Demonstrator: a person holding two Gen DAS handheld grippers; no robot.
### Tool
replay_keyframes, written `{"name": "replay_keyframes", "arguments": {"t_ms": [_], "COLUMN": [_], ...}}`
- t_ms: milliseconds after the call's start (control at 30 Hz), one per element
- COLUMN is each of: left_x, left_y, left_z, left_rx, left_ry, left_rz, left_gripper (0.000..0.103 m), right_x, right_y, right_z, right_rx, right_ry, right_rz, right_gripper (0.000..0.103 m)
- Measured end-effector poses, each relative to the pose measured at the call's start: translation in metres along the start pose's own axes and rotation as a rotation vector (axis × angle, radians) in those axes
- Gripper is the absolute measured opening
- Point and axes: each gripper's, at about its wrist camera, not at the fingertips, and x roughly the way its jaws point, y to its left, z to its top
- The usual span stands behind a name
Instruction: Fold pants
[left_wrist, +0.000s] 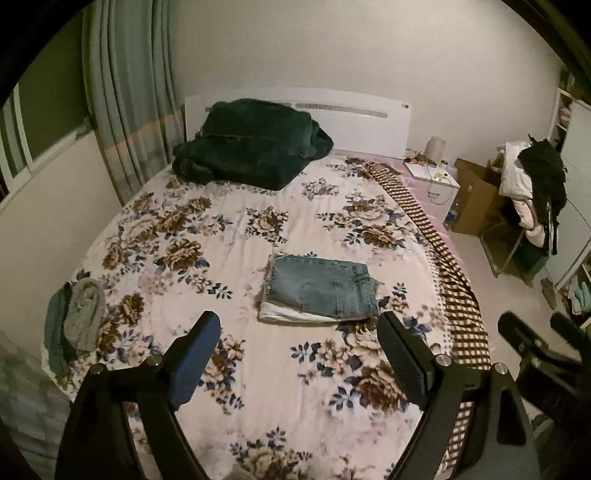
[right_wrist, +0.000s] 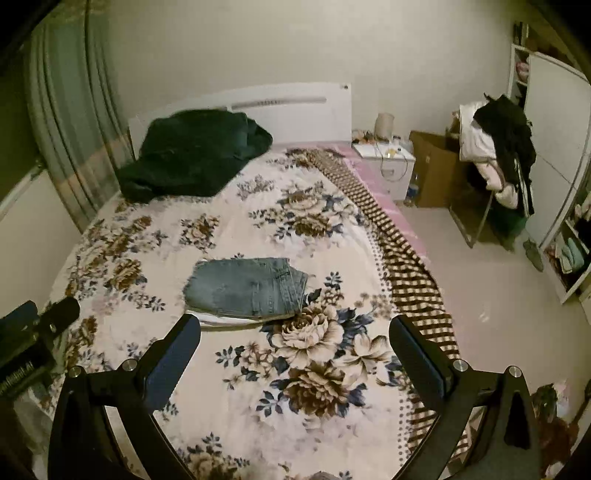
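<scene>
A pair of blue denim pants (left_wrist: 321, 288) lies folded into a small rectangle on top of a folded white garment (left_wrist: 291, 315), in the middle of the floral bedspread (left_wrist: 221, 229). It also shows in the right wrist view (right_wrist: 247, 288). My left gripper (left_wrist: 299, 332) is open and empty, held above the bed just short of the pants. My right gripper (right_wrist: 295, 332) is open and empty, also short of the pants and to their right. The right gripper shows at the right edge of the left wrist view (left_wrist: 535, 332).
A dark green blanket (left_wrist: 251, 144) is heaped by the white headboard (left_wrist: 354, 118). Grey and teal clothes (left_wrist: 74, 321) lie at the bed's left edge. A brown checked blanket (left_wrist: 443, 266) runs along the right edge. A nightstand (left_wrist: 436, 181), cardboard box (left_wrist: 476, 195) and clothes-laden chair (left_wrist: 532, 184) stand on the right.
</scene>
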Motion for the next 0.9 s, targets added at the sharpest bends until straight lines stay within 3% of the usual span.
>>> {"name": "replay_keyframes", "arguments": {"t_ms": [200,500,600,700,900], "left_x": [-0.059,-0.102,-0.11,-0.114,-0.121], "left_y": [-0.001,0.013,0.019,0.024,0.033], "left_z": [-0.009,-0.014,-0.013,-0.013,-0.013], "left_rx": [-0.003,0.02,0.03,0.027,0.021], "left_ry": [-0.02,-0.024,-0.04,-0.042,-0.072], "left_rz": [-0.016,-0.03,-0.034,-0.051,-0.034], "left_gripper": [0.087,0.086,0.087,0.1,0.1], "right_x": [-0.08,-0.167,-0.186,-0.197,-0.207], "right_y": [-0.002,0.009,0.017,0.027,0.036], "right_z": [-0.008,-0.018,-0.017,-0.016,-0.015], "right_rx": [-0.043,-0.026,-0.015,-0.018,-0.004], "right_ry": [-0.029,-0.064,-0.081,-0.088,-0.095], "right_rz": [-0.011,-0.041,-0.043,-0.054,-0.054], "right_gripper": [0.103,0.103,0.103,0.103,0.103]}}
